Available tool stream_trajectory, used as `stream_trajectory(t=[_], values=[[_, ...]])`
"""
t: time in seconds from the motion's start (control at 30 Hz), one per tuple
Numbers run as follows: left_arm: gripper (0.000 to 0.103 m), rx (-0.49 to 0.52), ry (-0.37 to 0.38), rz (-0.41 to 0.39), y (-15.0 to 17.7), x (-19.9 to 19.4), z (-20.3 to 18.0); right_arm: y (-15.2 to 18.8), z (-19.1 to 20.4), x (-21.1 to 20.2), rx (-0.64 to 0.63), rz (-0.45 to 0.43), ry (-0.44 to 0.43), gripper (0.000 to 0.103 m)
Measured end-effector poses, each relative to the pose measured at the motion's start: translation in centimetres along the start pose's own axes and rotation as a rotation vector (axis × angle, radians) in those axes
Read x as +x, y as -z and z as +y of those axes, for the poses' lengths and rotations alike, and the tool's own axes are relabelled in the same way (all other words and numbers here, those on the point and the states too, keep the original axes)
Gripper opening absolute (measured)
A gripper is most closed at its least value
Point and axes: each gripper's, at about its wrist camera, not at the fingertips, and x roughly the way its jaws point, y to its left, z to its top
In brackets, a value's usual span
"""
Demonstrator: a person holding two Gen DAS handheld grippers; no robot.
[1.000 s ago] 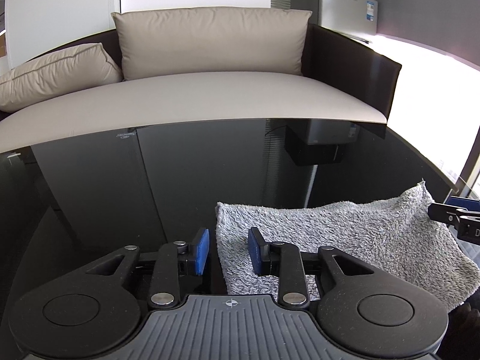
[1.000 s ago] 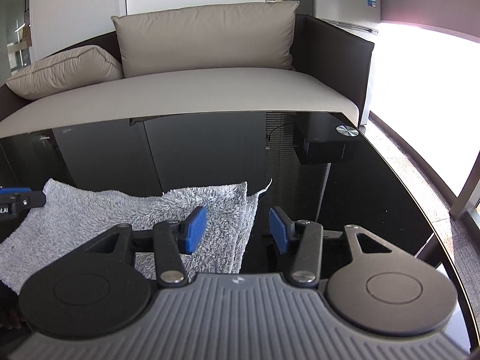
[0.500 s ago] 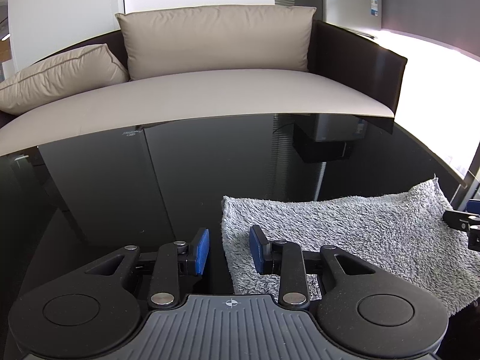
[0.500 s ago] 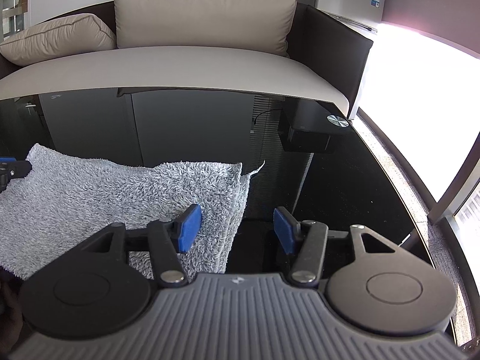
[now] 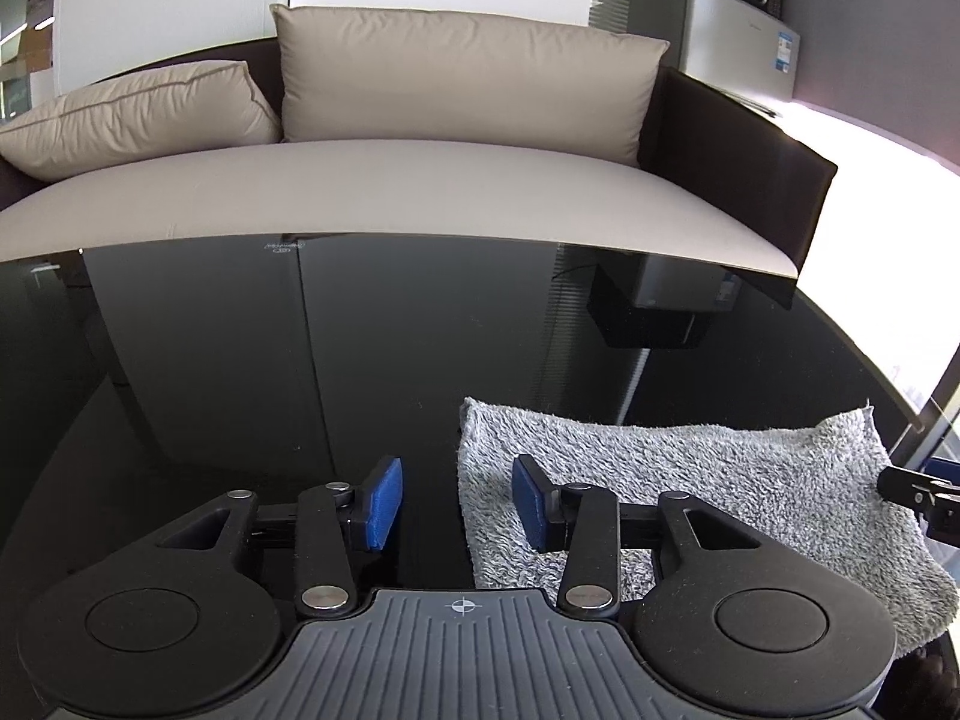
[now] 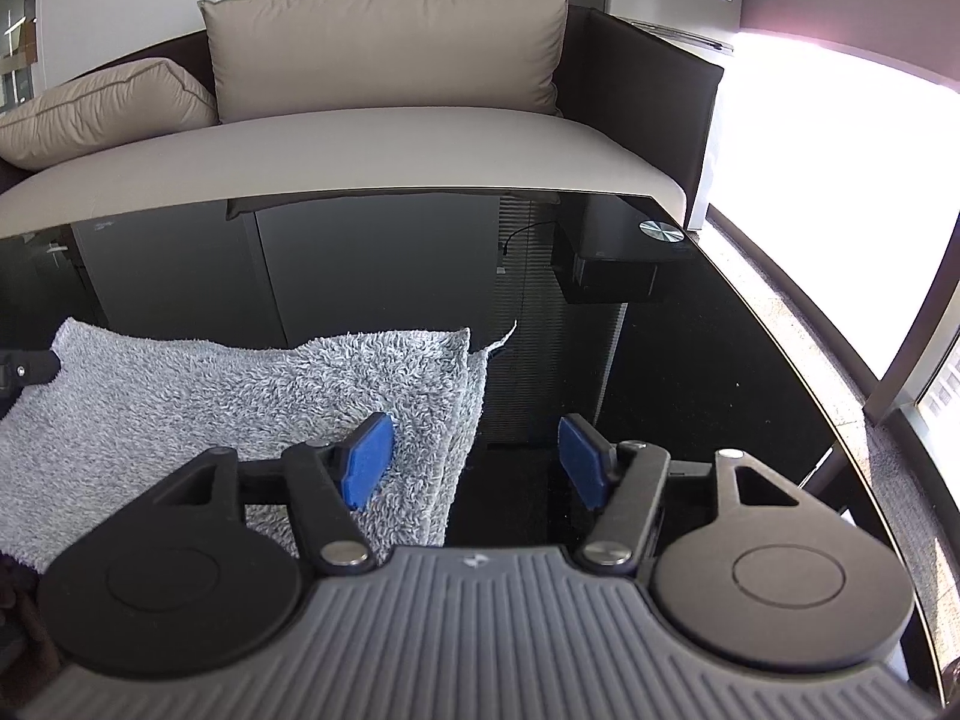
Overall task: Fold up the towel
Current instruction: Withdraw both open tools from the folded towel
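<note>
Towel point(image 6: 198, 408) lies doubled on desk point(image 5: 360, 372); both fingers apart, straddling its ends, left gripper point(image 5: 456, 504), right gripper point(image 6: 474, 459): either mid-fold or done

Both wrist cameras sit low, close over the black table point(image 5: 240, 360), facing the sofa point(image 6: 360, 150) at twelve o'clock. Both views share the grey towel point(image 5: 720, 480).

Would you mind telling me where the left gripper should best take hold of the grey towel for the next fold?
Probably the towel's near left corner, approached from the left: that edge lies flat on the black table, already between the open left gripper's pads. The right gripper, also open, straddles the opposite, layered edge.
</note>
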Motion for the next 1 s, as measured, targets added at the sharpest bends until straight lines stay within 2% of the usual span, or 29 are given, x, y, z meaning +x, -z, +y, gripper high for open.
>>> stream_trajectory(t=[0.03, 0.1, 0.13, 0.17, 0.23, 0.3, 0.37, 0.43, 0.57, 1.0], values=[[0.057, -0.003, 0.002, -0.003, 0.0, -0.2, 0.1, -0.1, 0.0, -0.1, 0.004, -0.007, -0.003, 0.064], [0.061, -0.013, 0.007, 0.0, 0.0, -0.3, 0.2, -0.2, 0.0, -0.4, 0.01, -0.023, -0.009, 0.064], [0.067, -0.017, 0.009, 0.004, 0.0, -0.4, 0.3, -0.2, 0.0, -0.5, 0.014, -0.028, -0.011, 0.064], [0.077, -0.022, 0.011, 0.007, 0.1, -0.5, 0.5, -0.3, 0.1, -0.6, 0.018, -0.032, -0.013, 0.064], [0.083, -0.031, 0.014, 0.009, 0.1, -0.7, 0.7, -0.3, 0.1, -0.7, 0.028, -0.036, -0.017, 0.065], [0.09, -0.032, 0.013, 0.008, 0.3, -0.9, 0.7, -0.4, 0.0, -0.8, 0.042, -0.036, -0.022, 0.068], [0.101, -0.031, 0.005, 0.0, 0.4, -1.3, 0.8, -0.3, -0.1, -0.8, 0.056, -0.035, -0.026, 0.076], [0.102, -0.032, 0.004, -0.004, 0.5, -1.5, 0.7, -0.3, -0.2, -0.8, 0.069, -0.034, -0.027, 0.083], [0.102, -0.039, 0.01, 0.007, 0.7, -1.9, 0.9, -0.2, -0.4, -0.9, 0.097, -0.034, -0.039, 0.09], [0.102, -0.036, 0.024, 0.02, 1.5, -2.8, 1.2, 0.6, -0.1, -1.9, 0.109, -0.016, -0.06, 0.094]])
